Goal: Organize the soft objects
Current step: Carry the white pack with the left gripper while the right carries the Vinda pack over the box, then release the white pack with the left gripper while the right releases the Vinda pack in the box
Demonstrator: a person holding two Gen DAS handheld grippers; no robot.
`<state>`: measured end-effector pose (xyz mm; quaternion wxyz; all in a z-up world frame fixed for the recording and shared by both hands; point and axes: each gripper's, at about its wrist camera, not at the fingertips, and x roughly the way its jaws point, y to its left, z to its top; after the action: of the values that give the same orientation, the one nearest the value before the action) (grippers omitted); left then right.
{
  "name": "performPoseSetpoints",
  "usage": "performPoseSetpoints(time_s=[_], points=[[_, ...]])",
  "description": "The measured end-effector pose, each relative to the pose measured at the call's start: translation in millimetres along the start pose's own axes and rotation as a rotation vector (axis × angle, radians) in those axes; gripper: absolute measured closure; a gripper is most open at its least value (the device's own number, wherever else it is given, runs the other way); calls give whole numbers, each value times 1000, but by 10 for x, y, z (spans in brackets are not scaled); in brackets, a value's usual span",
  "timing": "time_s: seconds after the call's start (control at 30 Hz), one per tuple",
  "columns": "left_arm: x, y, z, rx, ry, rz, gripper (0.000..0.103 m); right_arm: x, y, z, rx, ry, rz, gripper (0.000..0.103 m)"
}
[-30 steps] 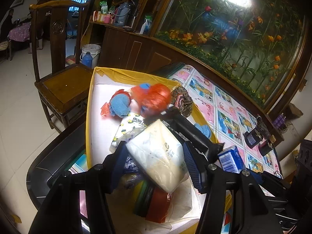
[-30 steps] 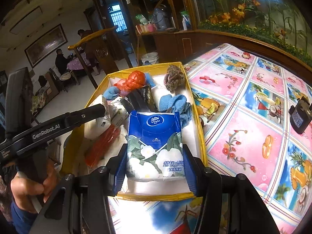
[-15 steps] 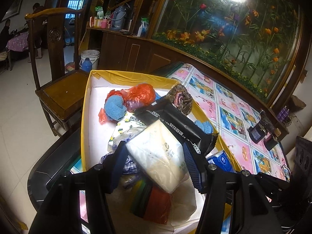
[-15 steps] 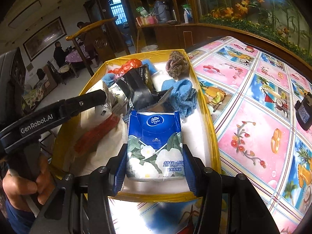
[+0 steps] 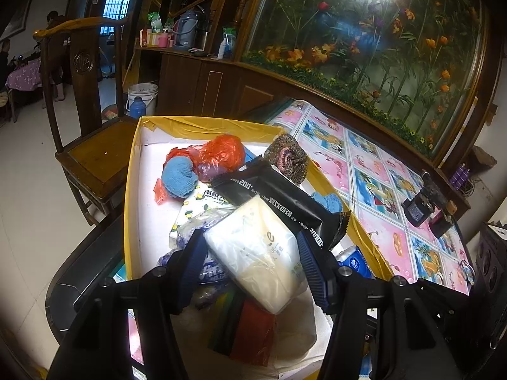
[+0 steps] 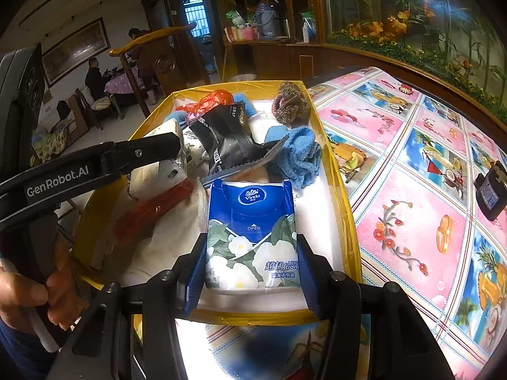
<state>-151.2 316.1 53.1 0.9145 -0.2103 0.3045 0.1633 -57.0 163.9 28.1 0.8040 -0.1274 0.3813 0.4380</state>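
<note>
Right wrist: right claw (image 6: 250,262) grips glossy rectangular tissue pack (image 6: 252,234); left claw (image 5: 250,269) clamps crinkly white pack (image 5: 256,253).

Black left claw (image 5: 250,269) with ribbed blue pads (image 5: 309,269), silver screws, white GenRobot.AI lettering, dark blue sleeve (image 6: 19,354)

Red packet (image 5: 250,332) partly under tissues (image 5: 256,253)
</note>
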Motion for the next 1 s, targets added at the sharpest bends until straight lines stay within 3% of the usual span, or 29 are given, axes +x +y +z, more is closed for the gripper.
performPoseSetpoints(time_s=[0.63, 0.8, 0.87, 1.0], points=[[-15, -33, -27, 32, -3, 29, 43, -52, 94, -56, -71, -22, -42, 45], [-16, -37, -25, 32, -3, 27, 38, -63, 91, -59, -70, -24, -40, 44], [-20, -44, -29, 34, -2, 26, 36, -80, 86, -64, -72, -25, -40, 43], [-51, -57, -34, 48, -9, 30, 30, -156, 76, -64, -80, -55, -38, 28]])
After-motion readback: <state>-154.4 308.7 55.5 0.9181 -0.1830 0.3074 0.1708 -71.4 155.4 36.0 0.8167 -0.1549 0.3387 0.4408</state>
